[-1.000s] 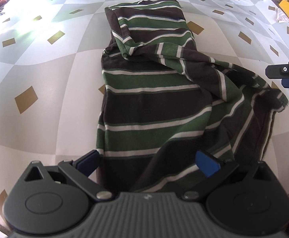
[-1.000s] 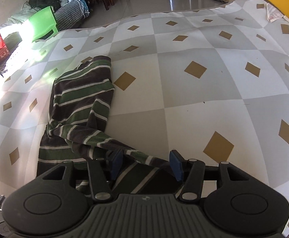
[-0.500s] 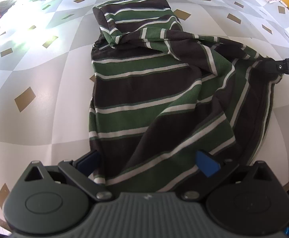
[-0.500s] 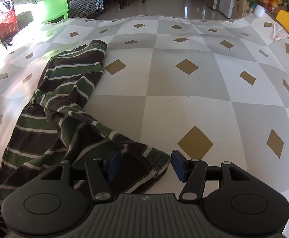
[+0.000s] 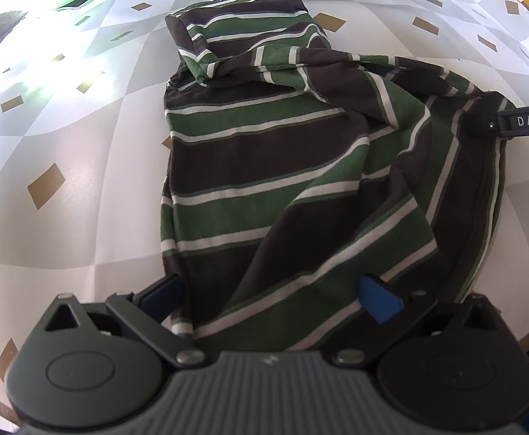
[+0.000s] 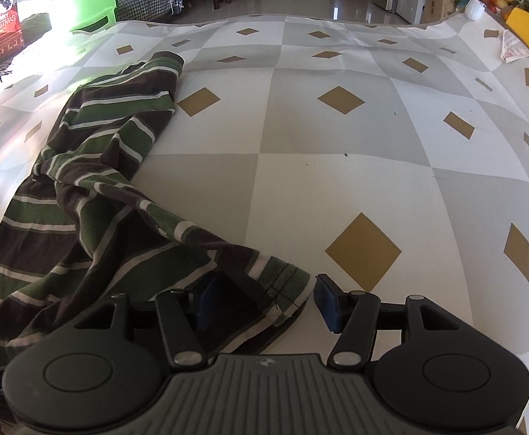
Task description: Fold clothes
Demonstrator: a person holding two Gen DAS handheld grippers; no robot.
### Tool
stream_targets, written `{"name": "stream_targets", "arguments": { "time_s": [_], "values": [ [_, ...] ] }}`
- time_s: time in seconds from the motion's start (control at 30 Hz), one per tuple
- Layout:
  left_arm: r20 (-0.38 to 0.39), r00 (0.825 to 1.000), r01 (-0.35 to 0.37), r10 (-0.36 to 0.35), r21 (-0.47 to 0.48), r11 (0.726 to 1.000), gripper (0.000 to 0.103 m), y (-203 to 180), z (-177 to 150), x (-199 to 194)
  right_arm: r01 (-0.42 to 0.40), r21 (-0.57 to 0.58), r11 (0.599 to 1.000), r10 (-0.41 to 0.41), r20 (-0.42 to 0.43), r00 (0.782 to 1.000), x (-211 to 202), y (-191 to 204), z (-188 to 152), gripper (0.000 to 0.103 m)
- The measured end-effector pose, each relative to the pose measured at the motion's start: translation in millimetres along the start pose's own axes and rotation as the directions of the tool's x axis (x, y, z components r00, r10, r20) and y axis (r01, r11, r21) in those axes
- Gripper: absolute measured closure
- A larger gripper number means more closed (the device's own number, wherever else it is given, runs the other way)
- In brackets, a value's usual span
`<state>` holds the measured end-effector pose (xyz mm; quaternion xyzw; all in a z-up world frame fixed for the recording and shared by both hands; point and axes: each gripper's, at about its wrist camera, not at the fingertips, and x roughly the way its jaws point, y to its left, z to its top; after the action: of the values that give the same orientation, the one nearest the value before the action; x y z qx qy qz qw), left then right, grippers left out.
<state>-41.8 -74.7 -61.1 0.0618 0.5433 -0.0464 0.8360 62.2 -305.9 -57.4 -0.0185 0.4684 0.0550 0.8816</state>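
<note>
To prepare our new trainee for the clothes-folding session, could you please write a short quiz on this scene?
1. What lies between the open right gripper's blue pads? A) nothing B) a hemmed end of the green, brown and white striped shirt C) a paper slip
2. True or false: the shirt lies neatly folded.
3. What colour are the diamonds on the grey-and-white checked tablecloth?
Key: 1 B; 2 false; 3 gold.

One striped shirt (image 5: 264, 166), one checked tablecloth (image 6: 337, 166), two grippers: left gripper (image 5: 271, 299), right gripper (image 6: 264, 299).
</note>
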Motion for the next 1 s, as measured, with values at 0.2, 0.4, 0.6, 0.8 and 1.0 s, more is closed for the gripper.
{"name": "stream_targets", "arguments": {
  "time_s": [0.2,0.4,0.6,0.8,1.0],
  "values": [
    [0.000,1.000,-0.003,0.003,-0.011,1.000,0.000,0.4,0.0,0.0,-0.033,0.041,0.999,0.031,0.064,0.997,-12.7,-6.4,2.4,0.047],
    [-0.002,1.000,-0.008,0.008,-0.010,1.000,0.000,-0.1,0.0,1.6,0.010,-0.040,0.999,-0.009,0.043,0.999,-1.5,0.4,-0.3,0.047],
    [-0.004,1.000,-0.007,0.007,-0.011,1.000,0.000,0.0,0.5,2.3,-0.019,-0.064,0.998,0.021,0.038,0.999,1.1,7.9,-2.6,0.052],
    [-0.005,1.000,-0.003,0.003,-0.021,1.000,0.000,1.7,0.1,1.6,-0.033,-0.080,0.996,0.036,0.034,0.999,-8.2,16.6,-6.2,0.085],
    [0.004,1.000,0.014,-0.014,-0.122,0.992,0.000,18.4,-0.9,-3.0,-0.101,-0.088,0.991,0.110,0.096,0.989,-45.5,24.4,-8.8,0.089]
  ]
}}
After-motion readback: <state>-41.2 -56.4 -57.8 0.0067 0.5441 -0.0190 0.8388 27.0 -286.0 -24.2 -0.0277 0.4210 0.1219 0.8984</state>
